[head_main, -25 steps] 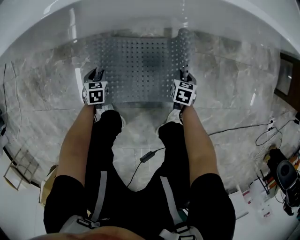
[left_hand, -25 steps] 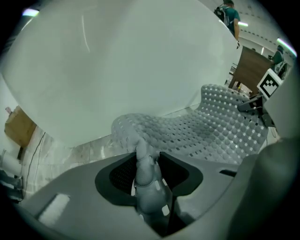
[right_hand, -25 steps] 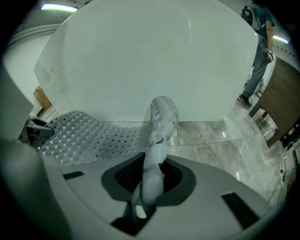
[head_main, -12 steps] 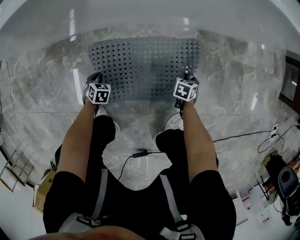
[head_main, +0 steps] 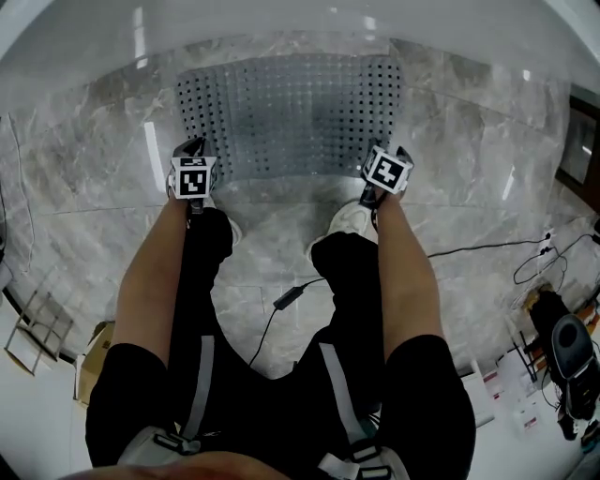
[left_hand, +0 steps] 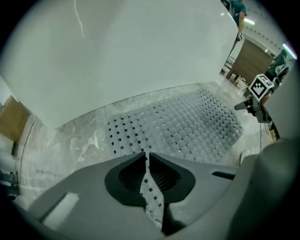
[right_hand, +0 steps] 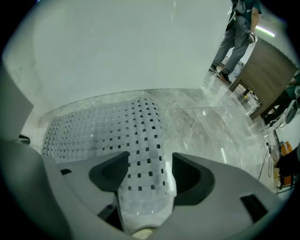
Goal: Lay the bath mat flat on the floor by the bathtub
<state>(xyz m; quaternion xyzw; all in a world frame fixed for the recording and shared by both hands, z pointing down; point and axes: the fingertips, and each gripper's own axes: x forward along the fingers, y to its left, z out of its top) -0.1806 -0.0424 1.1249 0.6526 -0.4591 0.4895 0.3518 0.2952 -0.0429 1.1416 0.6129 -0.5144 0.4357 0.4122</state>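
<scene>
The jaws of the left gripper [left_hand: 145, 158] have just closed and pinch the one bath mat's [head_main: 291, 112] edge. The jaws of the right gripper [right_hand: 146, 165] have just opened wide, with the mat's corner loose between them. The curl seen earlier is gone, and the mat lies flatter on the floor [head_main: 469, 187] by the bathtub [head_main: 281, 23].

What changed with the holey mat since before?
The bath mat uncurled and lies spread out by the bathtub, which stayed put. The left gripper has just been closing its fingers on the mat's edge; the right gripper has just been opening, mat loose between its fingers.
</scene>
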